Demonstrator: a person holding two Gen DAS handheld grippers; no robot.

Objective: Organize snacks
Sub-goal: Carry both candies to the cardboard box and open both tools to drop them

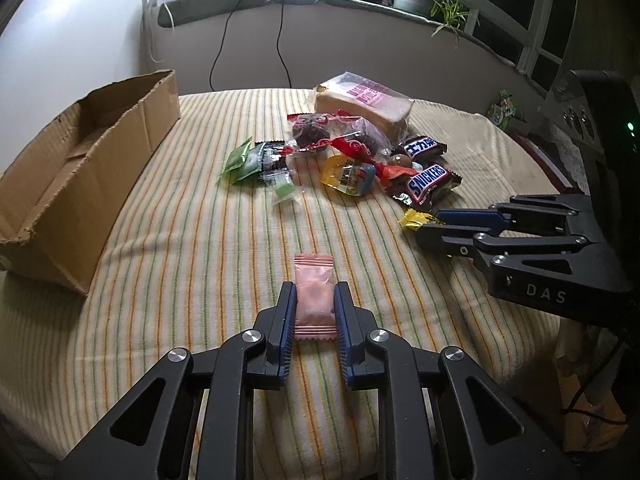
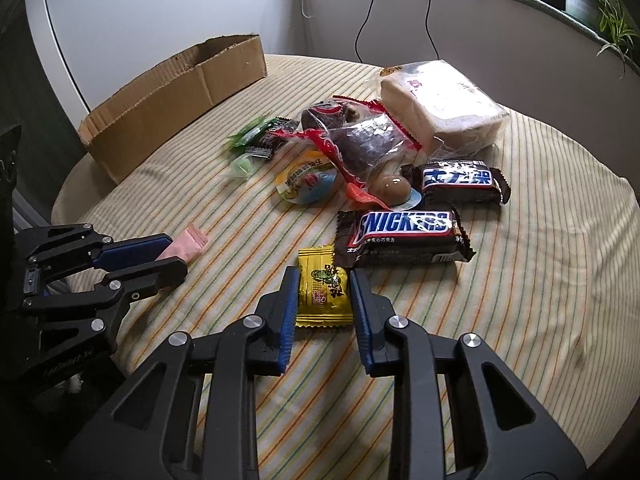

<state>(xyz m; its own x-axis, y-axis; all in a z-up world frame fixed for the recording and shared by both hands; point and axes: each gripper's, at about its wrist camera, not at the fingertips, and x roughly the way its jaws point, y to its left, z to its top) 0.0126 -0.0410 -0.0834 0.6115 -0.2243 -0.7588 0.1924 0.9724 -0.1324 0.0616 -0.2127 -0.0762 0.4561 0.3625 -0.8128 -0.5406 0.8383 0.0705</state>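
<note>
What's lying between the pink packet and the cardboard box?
Nothing: only bare striped cloth between the pink packet and the cardboard box, in the left wrist view.

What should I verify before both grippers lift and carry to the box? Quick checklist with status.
1. Left gripper shut on pink packet: ok.
2. Right gripper shut on yellow packet: ok.
3. Yellow packet clear of Snickers bar: cannot tell, edges very close.
4. Cardboard box open on top: ok.
5. Path from the pink packet to the box free of snacks: ok.
6. Packets lifted off the striped cloth: not ok, both still rest on it.
</note>
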